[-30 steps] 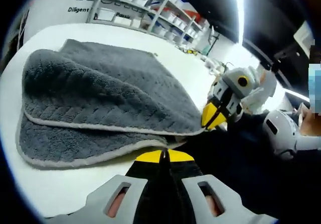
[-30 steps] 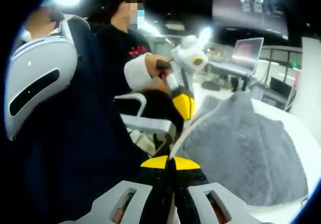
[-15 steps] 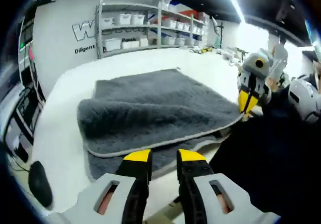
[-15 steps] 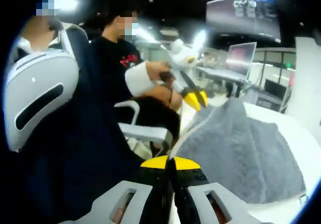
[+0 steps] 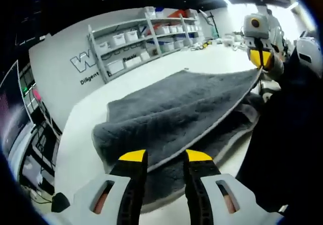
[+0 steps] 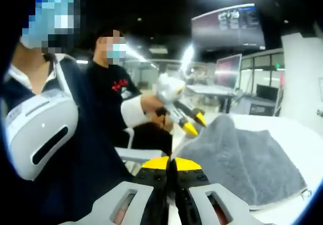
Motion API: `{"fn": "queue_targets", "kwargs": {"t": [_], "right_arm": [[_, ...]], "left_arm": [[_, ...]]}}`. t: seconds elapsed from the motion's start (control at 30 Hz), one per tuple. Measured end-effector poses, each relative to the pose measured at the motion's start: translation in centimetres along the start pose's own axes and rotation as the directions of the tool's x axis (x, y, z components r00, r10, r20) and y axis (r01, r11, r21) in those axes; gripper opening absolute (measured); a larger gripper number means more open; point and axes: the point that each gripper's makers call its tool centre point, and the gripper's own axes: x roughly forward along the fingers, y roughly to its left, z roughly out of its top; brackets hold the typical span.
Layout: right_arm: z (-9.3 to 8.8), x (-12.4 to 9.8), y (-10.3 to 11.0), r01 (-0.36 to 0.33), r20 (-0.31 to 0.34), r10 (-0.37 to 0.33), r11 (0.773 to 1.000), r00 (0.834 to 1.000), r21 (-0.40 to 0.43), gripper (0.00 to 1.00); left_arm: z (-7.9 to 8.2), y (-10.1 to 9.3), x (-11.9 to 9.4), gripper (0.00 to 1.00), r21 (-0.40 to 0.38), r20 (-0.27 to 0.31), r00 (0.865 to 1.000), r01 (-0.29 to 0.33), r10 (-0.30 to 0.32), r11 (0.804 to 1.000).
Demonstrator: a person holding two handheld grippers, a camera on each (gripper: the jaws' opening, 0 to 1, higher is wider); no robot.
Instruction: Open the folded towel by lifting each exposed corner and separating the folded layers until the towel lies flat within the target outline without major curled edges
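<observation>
The grey towel (image 5: 181, 106) lies on the white counter (image 5: 86, 134), its top layer lifted at one corner. My right gripper (image 6: 171, 165) pinches that corner with its jaws closed, while my left gripper (image 5: 165, 157) hovers with jaws parted, holding nothing, just above the towel's near edge.

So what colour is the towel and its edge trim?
The towel is dark grey with a lighter grey trim, clearest in the left gripper view.
</observation>
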Motion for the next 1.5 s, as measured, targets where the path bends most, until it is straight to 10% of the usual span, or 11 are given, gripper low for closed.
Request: {"fn": "queue_targets", "kwargs": {"t": [0.47, 0.7, 1.5], "right_arm": [[1.3, -0.7, -0.5, 0.016, 0.068, -0.020, 0.998, 0.997, 0.057, 0.00], [0.6, -0.4, 0.1, 0.003, 0.041, -0.005, 0.999, 0.999, 0.047, 0.00], [-2.1, 1.6, 1.6, -0.038, -0.058, 0.039, 0.999, 0.998, 0.012, 0.00]], "left_arm": [[-1.0, 0.5, 0.8, 0.21, 0.071, -0.030, 0.999, -0.038, 0.040, 0.997], [-1.8, 1.4, 0.0, 0.05, 0.109, -0.054, 0.997, -0.057, 0.063, 0.992], [-2.0, 2.2, -3.7, 0.03, 0.099, -0.110, 0.991, -0.068, 0.078, 0.993]]}}
